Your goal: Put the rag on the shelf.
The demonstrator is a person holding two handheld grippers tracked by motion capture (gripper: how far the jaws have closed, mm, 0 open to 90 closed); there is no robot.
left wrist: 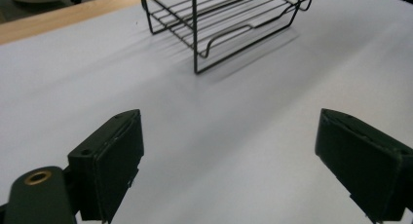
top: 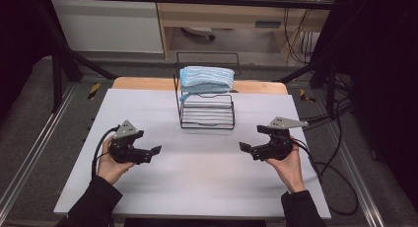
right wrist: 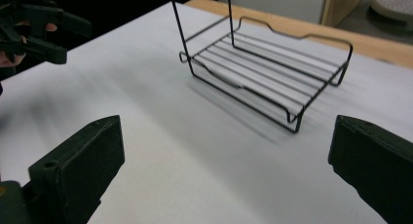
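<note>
A black wire rack with two tiers stands at the back middle of the white table. A folded light-blue towel lies on its upper tier, and the lower shelf is bare. My left gripper hovers low over the table at the front left, pointing inward, with its jaws wide apart and nothing between them. My right gripper mirrors it at the front right, open and holding nothing. The rack lies ahead of both.
A strip of wooden tabletop shows behind the white sheet. Metal frame bars and cables run along the right side. In the right gripper view the left gripper shows at the upper left.
</note>
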